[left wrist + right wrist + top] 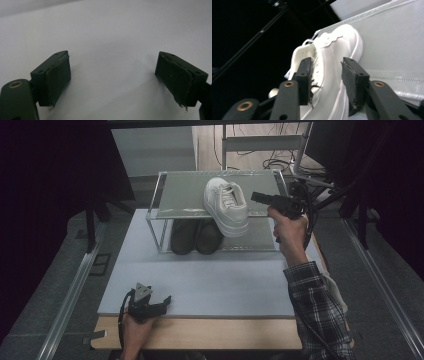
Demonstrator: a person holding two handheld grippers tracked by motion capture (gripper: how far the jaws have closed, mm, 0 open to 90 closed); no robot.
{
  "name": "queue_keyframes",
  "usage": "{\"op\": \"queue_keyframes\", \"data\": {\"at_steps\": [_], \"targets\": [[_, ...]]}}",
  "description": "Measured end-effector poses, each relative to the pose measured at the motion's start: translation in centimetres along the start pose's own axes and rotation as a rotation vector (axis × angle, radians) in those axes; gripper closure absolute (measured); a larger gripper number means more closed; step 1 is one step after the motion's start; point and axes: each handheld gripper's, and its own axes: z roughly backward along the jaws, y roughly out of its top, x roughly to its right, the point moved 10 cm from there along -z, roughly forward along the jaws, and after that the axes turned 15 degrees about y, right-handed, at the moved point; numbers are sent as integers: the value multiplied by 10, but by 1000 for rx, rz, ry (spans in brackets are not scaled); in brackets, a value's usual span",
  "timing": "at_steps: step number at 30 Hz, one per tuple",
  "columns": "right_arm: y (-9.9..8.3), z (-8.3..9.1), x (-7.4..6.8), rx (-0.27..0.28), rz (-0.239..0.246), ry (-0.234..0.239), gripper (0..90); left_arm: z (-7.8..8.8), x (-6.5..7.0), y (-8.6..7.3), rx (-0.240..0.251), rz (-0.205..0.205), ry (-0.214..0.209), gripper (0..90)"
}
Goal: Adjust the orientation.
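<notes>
High view: white sneaker [226,206] sits on top tier of a metal shoe rack [162,195], heel overhanging the front edge; dark shoes [196,236] on the tier below. Right claw [256,197] hangs just beside the sneaker's side, apart from it. Left claw [165,301] rests low on the tabletop [210,285], well apart from the rack. Left gripper view: jaws wide apart, nothing btwn them. Right gripper view: jaws part open, sneaker [332,67] directly ahead, pads not pressing. Judgement: light, soft upper, stiffer sole; best hold is across the heel collar or midfoot sidewalls.
</notes>
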Motion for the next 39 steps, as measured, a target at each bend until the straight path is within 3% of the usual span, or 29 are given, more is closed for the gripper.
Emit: {"op": "queue_keyframes", "data": {"at_steps": [3, 7, 10, 14, 21, 28, 39], "targets": [[-9, 6, -5, -5, 2, 38, 648, 0, 0, 0, -1, -1, 0, 127], [-25, 14, -5, -30, 15, 35, 691, 0, 0, 0, 1, 1, 2, 126], [-35, 20, -5, -28, 3, 59, 791, 0, 0, 0, 1, 3, 2, 127], [-53, 25, -5, -66, 27, 61, 893, 0, 0, 0, 3, 4, 2, 127], [-82, 29, -8, -121, 77, 66, 896, 0, 0, 0, 1, 3, 2, 126], [-103, 22, -14, -173, 132, 61, 896, 0, 0, 0, 1, 3, 3, 126], [-107, 7, -6, -182, 136, 42, 896, 0, 0, 0, 1, 3, 3, 127]]}}
